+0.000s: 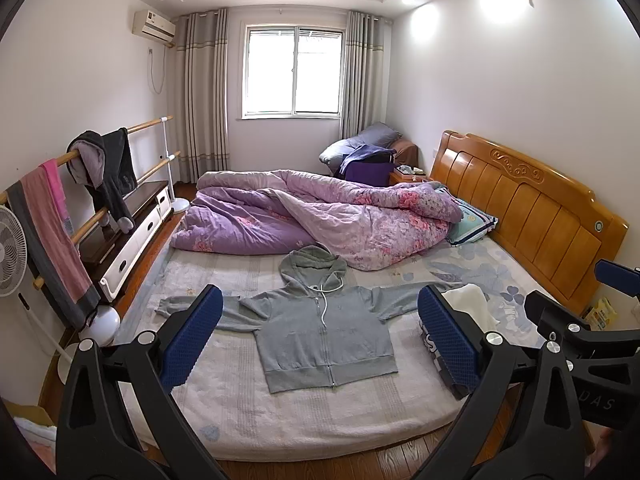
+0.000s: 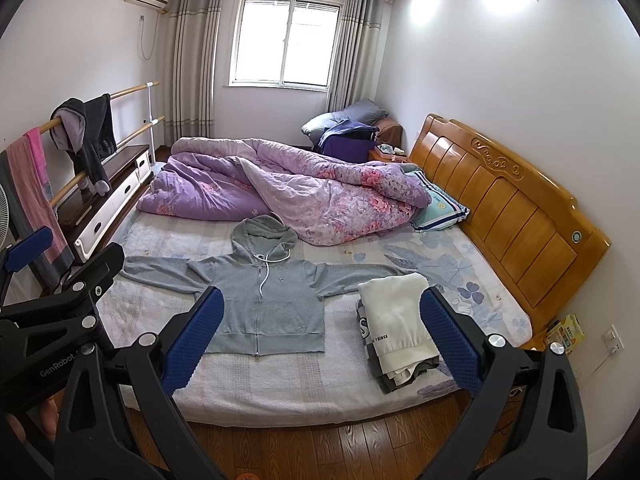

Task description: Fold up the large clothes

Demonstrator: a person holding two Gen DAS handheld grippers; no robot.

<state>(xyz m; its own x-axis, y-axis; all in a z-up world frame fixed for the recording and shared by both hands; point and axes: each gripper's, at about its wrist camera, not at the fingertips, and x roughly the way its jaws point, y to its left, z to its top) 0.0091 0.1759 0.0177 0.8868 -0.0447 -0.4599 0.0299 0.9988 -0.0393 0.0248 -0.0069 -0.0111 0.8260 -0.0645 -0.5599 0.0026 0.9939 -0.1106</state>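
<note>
I held my left gripper [image 1: 320,344] and right gripper [image 2: 322,344] wide apart, empty, above the bed's [image 2: 280,404] near edge, where the hoodie [image 2: 260,300] lay flat, beside a folded stack [image 2: 400,320].

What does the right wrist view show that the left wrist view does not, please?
Only the right wrist view shows the whole folded pile, white garment on top, and a wall socket. Only the left wrist view shows the fan nearly whole and a cardboard box. Both share the grey hoodie, zipped and spread flat with sleeves out on the bed, the purple quilt, and both grippers open, holding nothing.
</note>
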